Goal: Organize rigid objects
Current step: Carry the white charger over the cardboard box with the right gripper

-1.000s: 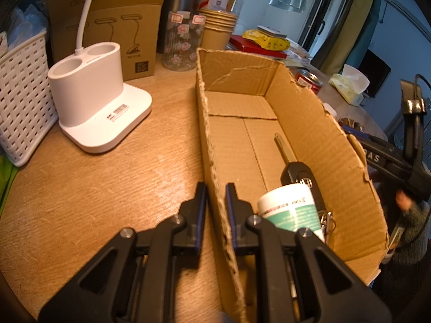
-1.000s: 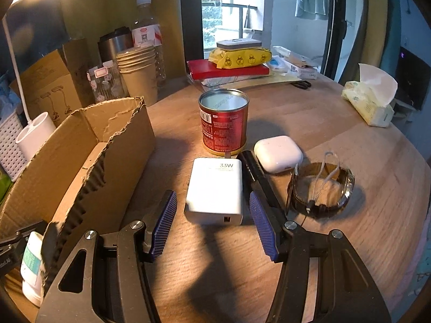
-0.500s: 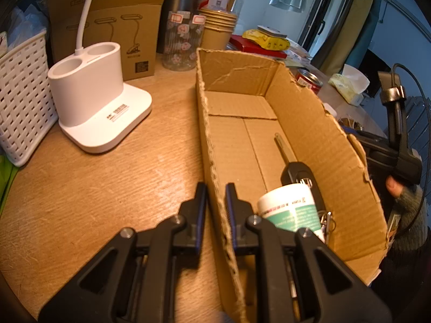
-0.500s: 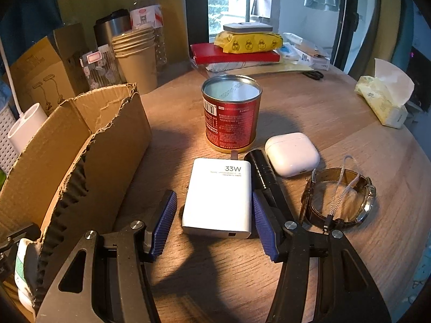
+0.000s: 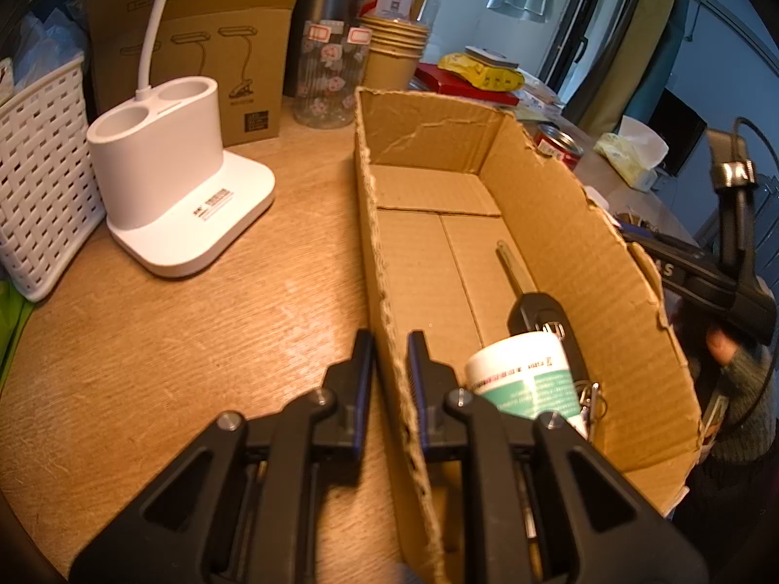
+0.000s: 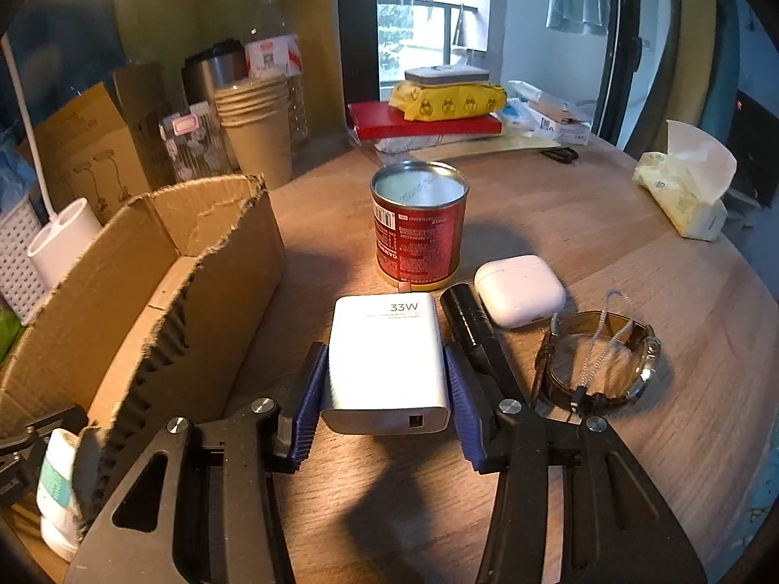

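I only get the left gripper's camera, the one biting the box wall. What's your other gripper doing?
Observer: The right gripper is closing on a white charger lying on the table; its blue pads sit at both sides.
Operator: What else is next to it?
Observer: A black flashlight lies just right of the charger, with a white earbud case beyond it.
Operator: Anything shiny?
Observer: A wristwatch lies further right, and the red can stands upright behind the charger, clear of it.
Operator: Is the box close?
Observer: Yes, the cardboard box stands left of the charger.
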`<state>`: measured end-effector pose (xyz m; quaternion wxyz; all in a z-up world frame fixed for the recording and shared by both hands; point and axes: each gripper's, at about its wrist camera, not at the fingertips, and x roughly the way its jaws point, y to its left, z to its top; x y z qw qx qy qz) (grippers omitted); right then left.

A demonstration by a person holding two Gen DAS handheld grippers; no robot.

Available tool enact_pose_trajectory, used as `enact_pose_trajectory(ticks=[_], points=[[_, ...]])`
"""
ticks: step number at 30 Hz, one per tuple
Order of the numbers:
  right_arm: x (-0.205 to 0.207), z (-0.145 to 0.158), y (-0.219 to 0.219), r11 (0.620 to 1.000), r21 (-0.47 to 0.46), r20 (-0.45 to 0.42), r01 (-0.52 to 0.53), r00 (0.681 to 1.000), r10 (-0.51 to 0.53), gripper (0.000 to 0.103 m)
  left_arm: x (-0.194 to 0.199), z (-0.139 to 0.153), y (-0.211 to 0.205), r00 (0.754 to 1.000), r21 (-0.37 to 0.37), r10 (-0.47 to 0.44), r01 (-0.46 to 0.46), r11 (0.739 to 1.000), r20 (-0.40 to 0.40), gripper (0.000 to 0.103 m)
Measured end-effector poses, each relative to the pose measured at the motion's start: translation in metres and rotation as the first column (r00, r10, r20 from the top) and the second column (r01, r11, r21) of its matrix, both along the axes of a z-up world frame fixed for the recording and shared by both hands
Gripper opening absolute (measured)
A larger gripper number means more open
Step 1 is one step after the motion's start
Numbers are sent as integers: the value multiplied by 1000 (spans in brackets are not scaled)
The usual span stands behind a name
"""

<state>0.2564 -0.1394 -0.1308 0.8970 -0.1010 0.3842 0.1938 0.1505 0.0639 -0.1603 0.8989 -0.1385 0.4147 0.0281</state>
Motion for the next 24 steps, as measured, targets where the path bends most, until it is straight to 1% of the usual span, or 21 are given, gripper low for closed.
enact_pose_trajectory(ticks=[8,16,21,24], points=[[-23,27,0,999,28,55,-19,998,17,50,0,0,0,1000,0,0,0,1000,0,15],[-49,54,10,996,52,105,-69,992,63,50,0,0,0,1000,0,-1,1,1000,0,15],[-60,64,19,986,100,94,-134,988,125,50,0,0,0,1000,0,0,0,1000,0,15],[-67,67,29,979,107,91,-173,982,164,50,0,0,0,1000,0,0,0,1000,0,15]])
